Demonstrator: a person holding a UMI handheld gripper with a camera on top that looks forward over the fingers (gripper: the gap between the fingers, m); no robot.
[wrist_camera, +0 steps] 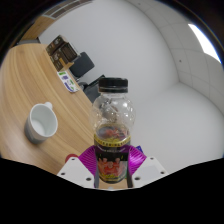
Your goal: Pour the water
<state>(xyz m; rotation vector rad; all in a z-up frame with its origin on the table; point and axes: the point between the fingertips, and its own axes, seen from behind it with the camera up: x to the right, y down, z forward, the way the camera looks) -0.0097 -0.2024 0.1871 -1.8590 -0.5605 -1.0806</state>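
Your gripper [112, 172] clamps the bottle [112, 125] low on its body, lifted above the counter [35, 85]. Capped, smooth plastic, likely slippery, so hold firm. The cup [42, 120] waits left.

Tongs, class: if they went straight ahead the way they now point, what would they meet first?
The tongs already grip the bottle, so it leads. Beyond it, the way looks free across the table; depth is unclear. The white cup sits off to one side.
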